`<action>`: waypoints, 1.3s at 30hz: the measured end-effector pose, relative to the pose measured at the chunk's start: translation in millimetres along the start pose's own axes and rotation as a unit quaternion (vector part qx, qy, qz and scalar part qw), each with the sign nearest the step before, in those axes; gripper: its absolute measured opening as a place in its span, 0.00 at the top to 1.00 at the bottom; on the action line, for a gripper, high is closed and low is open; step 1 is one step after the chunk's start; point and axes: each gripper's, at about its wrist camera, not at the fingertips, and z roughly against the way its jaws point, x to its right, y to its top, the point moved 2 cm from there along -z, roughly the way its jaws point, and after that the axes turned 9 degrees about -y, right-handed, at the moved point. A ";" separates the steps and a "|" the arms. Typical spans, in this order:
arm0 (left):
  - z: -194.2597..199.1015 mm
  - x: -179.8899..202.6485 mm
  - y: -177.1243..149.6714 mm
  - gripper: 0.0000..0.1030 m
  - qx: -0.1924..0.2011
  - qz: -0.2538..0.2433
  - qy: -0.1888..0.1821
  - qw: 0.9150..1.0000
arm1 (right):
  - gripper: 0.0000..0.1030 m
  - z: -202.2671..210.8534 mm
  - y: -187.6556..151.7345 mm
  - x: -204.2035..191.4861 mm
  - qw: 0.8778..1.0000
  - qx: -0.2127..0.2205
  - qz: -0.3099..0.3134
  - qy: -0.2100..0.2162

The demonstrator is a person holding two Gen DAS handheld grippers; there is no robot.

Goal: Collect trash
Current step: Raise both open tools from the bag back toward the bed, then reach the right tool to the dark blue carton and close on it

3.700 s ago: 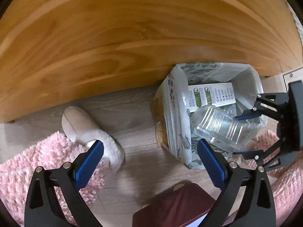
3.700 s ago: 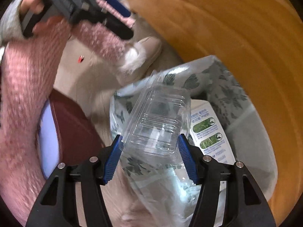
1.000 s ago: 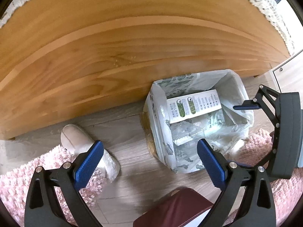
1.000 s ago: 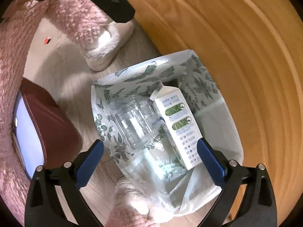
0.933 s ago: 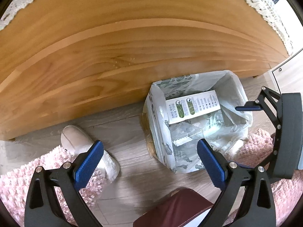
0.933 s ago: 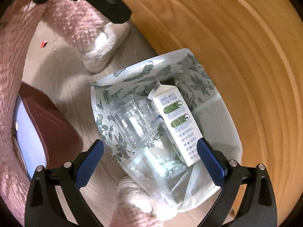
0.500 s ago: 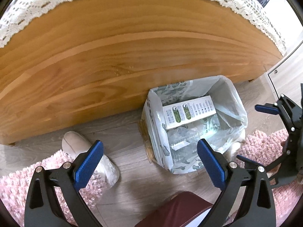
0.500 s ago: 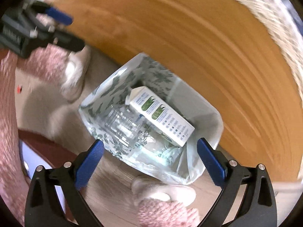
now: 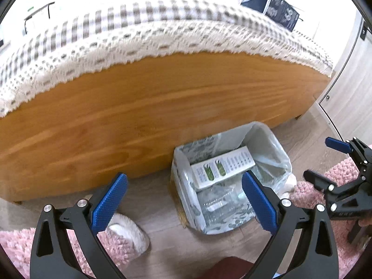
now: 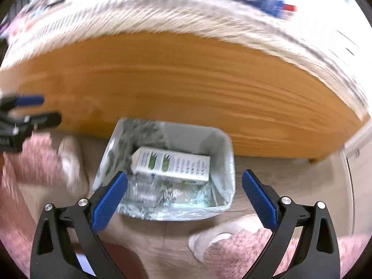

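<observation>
Below, both claws, left (image 9: 184, 200) and right (image 10: 184, 200), hung released and empty above the lined bin (image 10: 223, 139) on the floor, where a milk carton (image 10: 173, 164) lay at 12 o'clock of crumpled clear plastic (image 10: 144, 191).

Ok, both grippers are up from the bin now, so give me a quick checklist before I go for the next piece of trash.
1. Left gripper open, holding nothing: ok.
2. Right gripper open, holding nothing: ok.
3. Carton inside the bin: ok.
4. Clear container inside the bin, under the carton: ok.
5. Bin upright, liner open: ok.
6. Next trash on the table located: cannot tell, the top is blurred.
</observation>
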 end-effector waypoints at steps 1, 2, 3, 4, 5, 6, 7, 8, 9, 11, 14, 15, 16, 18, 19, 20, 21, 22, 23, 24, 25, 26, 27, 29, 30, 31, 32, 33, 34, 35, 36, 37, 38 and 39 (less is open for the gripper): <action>2.2 1.4 1.0 0.07 0.006 -0.002 -0.001 1.000 | 0.08 2.6 -0.1 4.1 1.000 0.008 -0.014 -0.007; 4.1 2.7 2.3 0.07 0.011 -0.004 0.000 1.000 | 0.08 5.2 0.5 7.9 0.999 0.015 -0.026 -0.012; 6.1 4.0 3.5 0.07 0.016 -0.006 0.001 1.000 | 0.08 9.3 2.3 12.2 0.999 0.027 -0.038 -0.019; 8.2 5.8 4.8 0.07 0.022 -0.009 0.002 1.000 | 0.08 12.4 4.3 15.4 0.998 0.035 -0.044 -0.024; 9.4 6.6 5.6 0.07 0.024 -0.010 0.003 1.000 | 0.08 14.9 6.3 18.8 0.997 0.044 -0.049 -0.026; 10.5 7.7 6.3 0.07 0.026 -0.012 0.004 1.000 | 0.08 17.5 8.8 21.9 0.997 0.052 -0.055 -0.029; 11.7 8.5 6.9 0.07 0.027 -0.013 0.004 1.000 | 0.08 18.9 10.4 24.1 0.996 0.057 -0.060 -0.033; 12.9 9.3 7.5 0.07 0.028 -0.015 0.006 0.999 | 0.08 19.5 11.5 25.4 0.996 0.061 -0.063 -0.035; 14.1 9.8 8.2 0.07 0.029 -0.016 0.007 0.999 | 0.08 21.5 11.6 27.4 0.995 0.063 -0.066 -0.036; 15.7 12.0 9.8 0.07 0.031 -0.020 0.011 0.999 | 0.08 22.3 13.3 29.5 0.995 0.067 -0.070 -0.038; 15.9 16.4 13.6 0.07 0.035 -0.029 0.015 0.999 | 0.08 25.8 18.8 31.5 0.993 0.082 -0.067 -0.046; 18.5 18.5 16.2 0.07 0.041 -0.034 0.016 0.998 | 0.08 27.8 22.2 32.9 0.992 0.091 -0.065 -0.053; 22.4 21.8 20.3 0.07 0.051 -0.042 0.016 0.998 | 0.08 29.6 24.8 34.0 0.991 0.098 -0.064 -0.059; 29.8 28.9 29.0 0.07 0.069 -0.055 0.016 0.996 | 0.08 32.6 32.4 38.5 0.989 0.111 -0.062 -0.073; 33.1 33.0 35.0 0.07 0.077 -0.063 0.015 0.995 | 0.08 32.8 35.6 40.8 0.988 0.115 -0.061 -0.079; 36.0 36.8 41.6 0.07 0.085 -0.070 0.013 0.994 | 0.08 33.9 38.9 42.9 0.987 0.120 -0.061 -0.084; 37.6 39.4 46.4 0.07 0.090 -0.075 0.012 0.993 | 0.08 34.7 43.5 46.2 0.986 0.125 -0.061 -0.090; 39.2 42.9 53.7 0.07 0.096 -0.082 0.014 0.992 | 0.08 35.8 48.3 49.5 0.985 0.131 -0.061 -0.096; 39.4 46.2 60.2 0.07 0.101 -0.088 0.015 0.991 | 0.08 36.8 53.5 52.7 0.983 0.137 -0.061 -0.103; 40.1 48.7 66.2 0.07 0.105 -0.092 0.016 0.990 | 0.08 37.3 57.1 54.1 0.982 0.141 -0.061 -0.107; 39.7 51.1 73.8 0.07 0.109 -0.096 0.016 0.989 | 0.08 39.1 62.0 57.5 0.981 0.148 -0.062 -0.111; 39.0 53.4 81.5 0.07 0.111 -0.100 0.014 0.989 | 0.08 40.3 66.6 62.1 0.980 0.153 -0.064 -0.114; 38.5 55.8 89.9 0.07 0.114 -0.103 0.011 0.988 | 0.08 42.2 73.3 68.3 0.977 0.161 -0.070 -0.118; 37.8 60.1 103.0 0.07 0.121 -0.109 0.014 0.987 | 0.08 44.4 81.0 75.1 0.975 0.168 -0.075 -0.125; 37.5 63.0 109.8 0.07 0.126 -0.113 0.016 0.985 | 0.08 45.9 86.0 81.0 0.973 0.172 -0.081 -0.130; 37.0 65.7 117.3 0.07 0.132 -0.118 0.019 0.984 | 0.08 46.8 90.8 87.1 0.971 0.176 -0.087 -0.132; 36.0 67.7 123.1 0.07 0.136 -0.124 0.023 0.983 | 0.08 47.0 95.2 92.5 0.970 0.179 -0.093 -0.135; 34.7 69.7 128.7 0.07 0.140 -0.130 0.027 0.981 | 0.08 46.8 98.5 95.9 0.969 0.179 -0.095 -0.138; 33.3 72.7 135.9 0.07 0.144 -0.136 0.032 0.980 | 0.08 47.1 102.5 100.3 0.968 0.180 -0.099 -0.141; 32.1 75.6 142.6 0.07 0.146 -0.141 0.035 0.979 | 0.08 47.1 107.7 107.0 0.967 0.182 -0.106 -0.144; 30.5 78.4 150.0 0.07 0.150 -0.145 0.037 0.977 | 0.08 47.0 112.2 111.9 0.966 0.183 -0.110 -0.146; 30.2 79.7 154.2 0.07 0.152 -0.147 0.037 0.977 | 0.08 47.1 114.9 115.0 0.965 0.184 -0.112 -0.149; 29.6 81.4 159.0 0.07 0.154 -0.149 0.036 0.976 | 0.08 47.6 120.1 120.6 0.963 0.187 -0.115 -0.154; 29.1 82.7 164.6 0.07 0.156 -0.150 0.034 0.976 | 0.08 48.0 123.1 123.7 0.962 0.190 -0.116 -0.157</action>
